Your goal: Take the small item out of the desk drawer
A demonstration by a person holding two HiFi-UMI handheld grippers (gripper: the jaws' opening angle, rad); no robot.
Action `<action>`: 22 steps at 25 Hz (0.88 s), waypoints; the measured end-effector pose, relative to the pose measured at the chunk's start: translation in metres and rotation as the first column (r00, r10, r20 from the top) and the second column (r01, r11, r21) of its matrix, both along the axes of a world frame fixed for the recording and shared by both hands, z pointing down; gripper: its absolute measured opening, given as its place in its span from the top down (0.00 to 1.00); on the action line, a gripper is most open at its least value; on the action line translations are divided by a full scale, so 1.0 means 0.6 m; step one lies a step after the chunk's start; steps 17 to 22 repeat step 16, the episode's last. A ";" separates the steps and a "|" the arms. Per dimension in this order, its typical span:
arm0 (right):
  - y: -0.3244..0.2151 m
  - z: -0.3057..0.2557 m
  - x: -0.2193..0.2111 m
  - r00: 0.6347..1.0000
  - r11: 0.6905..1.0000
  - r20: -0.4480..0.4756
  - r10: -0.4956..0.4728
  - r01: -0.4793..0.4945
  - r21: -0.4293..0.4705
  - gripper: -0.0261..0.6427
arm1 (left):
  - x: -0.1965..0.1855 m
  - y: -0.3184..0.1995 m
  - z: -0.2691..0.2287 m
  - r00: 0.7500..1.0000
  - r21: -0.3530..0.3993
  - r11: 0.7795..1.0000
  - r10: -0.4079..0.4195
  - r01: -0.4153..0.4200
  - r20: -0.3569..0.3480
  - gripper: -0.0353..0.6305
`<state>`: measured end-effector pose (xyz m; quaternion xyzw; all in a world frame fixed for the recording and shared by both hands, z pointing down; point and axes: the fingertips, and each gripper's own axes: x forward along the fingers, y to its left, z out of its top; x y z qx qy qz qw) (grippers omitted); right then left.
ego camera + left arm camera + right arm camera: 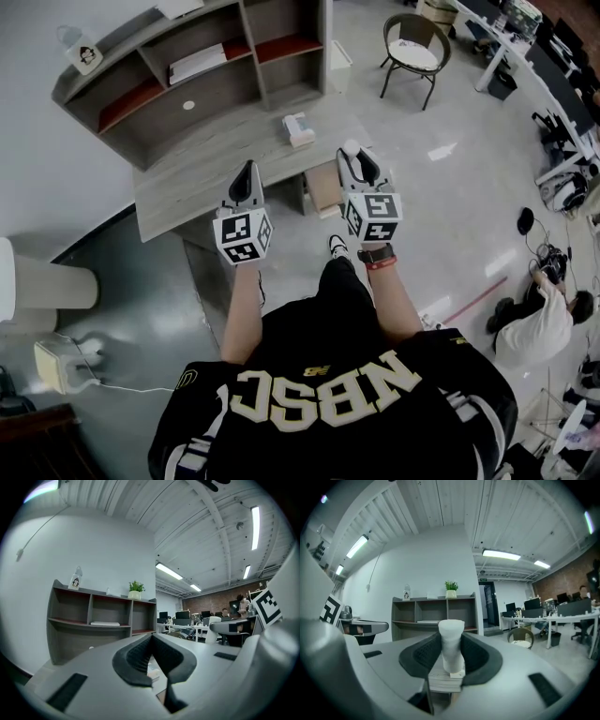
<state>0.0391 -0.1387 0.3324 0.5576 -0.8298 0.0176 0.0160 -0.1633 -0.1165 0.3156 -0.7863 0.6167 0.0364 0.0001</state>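
While the person stands in front of the desk (202,164), the right gripper (356,159) pinches the small item (451,641) between its dark ribbed pads, and the left gripper (247,176) hangs beside it with its jaws pressed together on nothing. The small item is a white, matte, roughly cylindrical piece with a slightly wider top. It stands upright in the grip and pokes out above the pads, held in the air over the desk's front edge and clear of what looks like the open drawer (323,187) below. So the item appears to be out of the drawer, and what remains is probably to carry it off or set it down. Judging by its size and by how easily the pads keep it upright, it is likely light and fairly stiff, perhaps plastic or foam, though the material cannot be told for certain. The smooth rounded sides could let it twist or slip if the squeeze loosens, so the sound hold is the one shown, across the narrower middle of the body with the pads on opposite sides. A stack of books (298,129) lies on the desk just beyond it.
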 end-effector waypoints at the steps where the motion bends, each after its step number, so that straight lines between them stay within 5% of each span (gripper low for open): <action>1: 0.000 0.003 -0.001 1.000 1.000 0.003 -0.006 0.006 -0.009 0.76 | 0.000 0.000 0.003 1.000 -0.005 1.000 0.000 0.000 0.000 0.93; 22: -0.133 0.105 0.002 0.997 0.992 -0.038 -0.064 0.059 -0.108 0.76 | 0.025 -0.116 0.069 0.999 -0.024 1.000 0.004 -0.003 0.049 0.93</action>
